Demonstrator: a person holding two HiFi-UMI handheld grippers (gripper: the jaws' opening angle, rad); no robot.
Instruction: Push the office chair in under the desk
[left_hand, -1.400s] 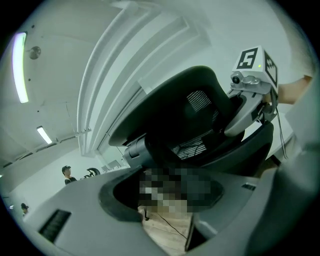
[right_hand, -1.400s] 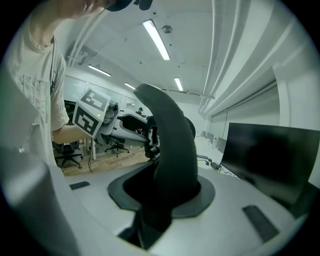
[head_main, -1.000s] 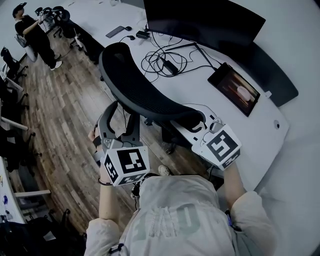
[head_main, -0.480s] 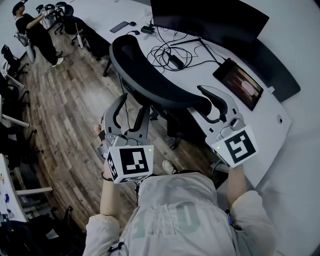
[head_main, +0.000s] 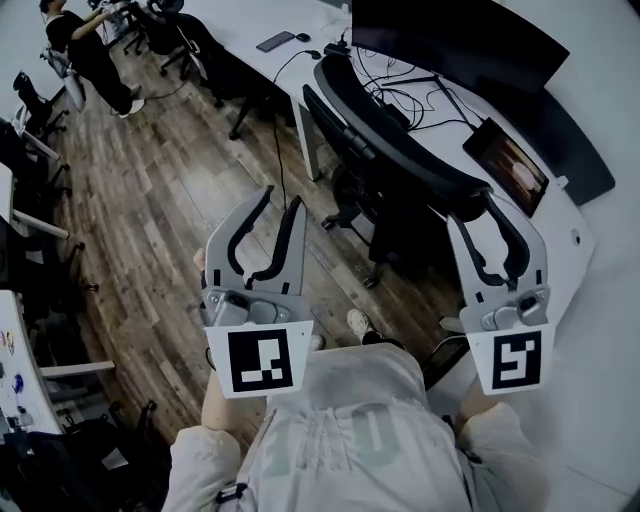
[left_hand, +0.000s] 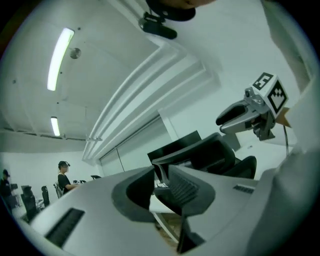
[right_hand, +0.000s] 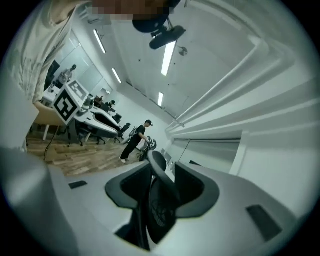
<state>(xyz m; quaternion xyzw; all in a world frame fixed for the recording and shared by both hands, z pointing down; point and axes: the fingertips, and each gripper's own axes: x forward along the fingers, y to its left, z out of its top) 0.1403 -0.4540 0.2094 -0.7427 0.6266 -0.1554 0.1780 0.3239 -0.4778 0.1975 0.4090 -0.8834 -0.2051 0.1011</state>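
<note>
Now, your black mesh-backed office chair (head_main: 400, 150) stands with its backrest close against the curved white desk (head_main: 555, 235), so the push looks all but finished. Your left gripper (head_main: 281, 197) is closing on empty air above the floor. Your right gripper (head_main: 478, 212) is opening, pads off the backrest just ahead. Next, judge the gap and nudge only if needed.

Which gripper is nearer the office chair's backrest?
Right. The right gripper sits at the near end of the backrest, jaws opening, the rim lined up in their gap, unclamped. The left gripper hangs over the floor well clear of it, jaws closing on nothing.
</note>
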